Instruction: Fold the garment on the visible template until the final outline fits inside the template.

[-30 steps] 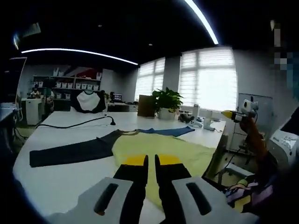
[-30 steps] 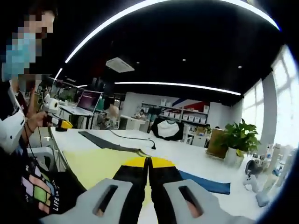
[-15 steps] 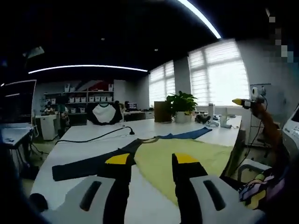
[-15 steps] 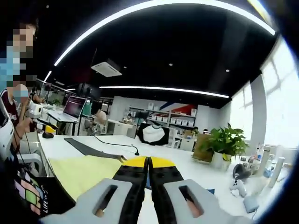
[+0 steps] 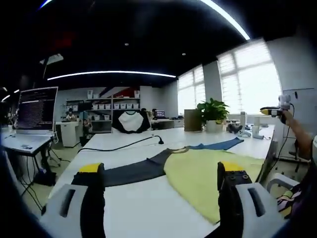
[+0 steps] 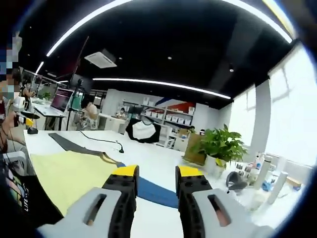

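White table (image 5: 138, 198) spans both views. Garment (image 5: 208, 173), yellow body with dark sleeve (image 5: 129, 172) and blue sleeve (image 6: 156, 193), lies flat ahead of the fingers. Left gripper (image 5: 161, 171) fingers wide apart, holding nothing. Right gripper (image 6: 157, 173) fingers narrowly parted, holding nothing, blue sleeve between them.

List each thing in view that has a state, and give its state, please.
left gripper: open wide, holding nothing
right gripper: open, holding nothing
garment: spread flat on the table, not folded, yellow body, one dark sleeve and one blue sleeve stretched out
monitor: switched on
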`<action>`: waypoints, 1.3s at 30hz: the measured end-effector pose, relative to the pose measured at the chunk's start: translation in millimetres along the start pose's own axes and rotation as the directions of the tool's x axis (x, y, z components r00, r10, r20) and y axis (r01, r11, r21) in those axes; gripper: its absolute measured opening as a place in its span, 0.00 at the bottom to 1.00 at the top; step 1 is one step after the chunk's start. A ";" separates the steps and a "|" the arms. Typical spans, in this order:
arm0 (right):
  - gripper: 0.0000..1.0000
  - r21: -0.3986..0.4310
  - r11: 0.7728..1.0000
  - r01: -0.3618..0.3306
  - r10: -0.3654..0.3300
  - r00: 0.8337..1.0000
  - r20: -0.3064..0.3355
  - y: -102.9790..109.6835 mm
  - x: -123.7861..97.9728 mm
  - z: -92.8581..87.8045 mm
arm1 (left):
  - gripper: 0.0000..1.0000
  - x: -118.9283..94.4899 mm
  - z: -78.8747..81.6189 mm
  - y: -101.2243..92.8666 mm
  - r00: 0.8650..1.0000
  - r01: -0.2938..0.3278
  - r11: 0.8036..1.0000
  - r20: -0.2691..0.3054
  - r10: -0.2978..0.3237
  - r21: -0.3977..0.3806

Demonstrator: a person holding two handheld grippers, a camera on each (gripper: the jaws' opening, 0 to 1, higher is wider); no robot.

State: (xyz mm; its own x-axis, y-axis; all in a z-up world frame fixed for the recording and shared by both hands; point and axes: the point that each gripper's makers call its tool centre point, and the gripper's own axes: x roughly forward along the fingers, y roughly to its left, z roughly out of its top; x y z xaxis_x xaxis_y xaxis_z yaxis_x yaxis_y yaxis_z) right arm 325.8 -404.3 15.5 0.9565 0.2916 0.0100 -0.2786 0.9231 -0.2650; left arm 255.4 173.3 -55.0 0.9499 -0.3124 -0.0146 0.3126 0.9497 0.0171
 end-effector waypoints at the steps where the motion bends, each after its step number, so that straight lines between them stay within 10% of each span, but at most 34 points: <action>1: 0.43 0.002 1.000 0.003 -0.003 1.000 -0.006 -4.6 2.4 -3.7 | 1.00 -0.2 -0.1 1.0 1.000 -0.002 1.000 -0.003 0.002 0.003; 13: 0.98 -0.064 0.994 0.087 -0.091 0.994 -0.054 -58.0 38.1 -51.6 | 1.00 -1.0 -3.5 3.7 0.999 -0.024 0.999 -0.024 0.025 0.042; 21: 0.99 0.060 0.992 0.114 -0.110 0.992 -0.069 -84.4 55.1 -85.2 | 1.00 -1.2 -3.9 5.2 1.000 -0.025 0.999 -0.012 0.025 0.033; 39: 0.97 0.053 0.988 0.143 -0.123 0.954 -0.273 -102.3 114.8 -161.2 | 1.00 -8.9 11.4 12.4 0.998 -0.058 0.997 0.039 0.056 0.046</action>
State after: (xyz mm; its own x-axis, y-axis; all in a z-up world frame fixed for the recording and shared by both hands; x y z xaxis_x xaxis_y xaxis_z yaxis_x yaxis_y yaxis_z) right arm 478.1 -505.7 -111.7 0.9705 0.0958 -0.2212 -0.1431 0.9674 -0.2089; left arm 250.9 187.7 -43.2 0.9655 -0.2592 0.0255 0.2572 0.9643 0.0636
